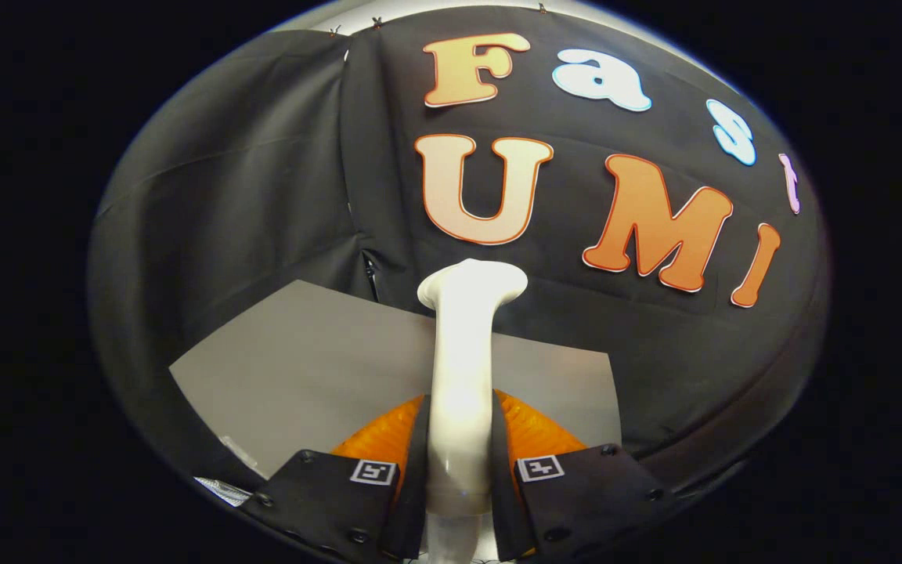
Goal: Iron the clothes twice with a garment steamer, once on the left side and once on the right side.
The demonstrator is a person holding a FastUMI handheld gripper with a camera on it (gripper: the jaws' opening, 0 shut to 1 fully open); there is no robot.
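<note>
Pinching a glossy white plastic garment steamer by its slim neck, hand-held gripper with both fingers pressed against the sides. Steamer's long axis running straight ahead from between the fingers toward 12 o'clock, flared nozzle head at the far end, raised above a flat grey tabletop. Nozzle pointed at the black cloth booth wall beyond. Something pale and crinkled lying at about 8 o'clock from the fingers, near the tabletop's near corner, too little of it seen to say what. No telling yet where the garment hangs, so no judging which side gets the first pass. Judged: steamer already in hand, ironing strokes not yet begun; next move likely turning the nozzle toward the garment.
</note>
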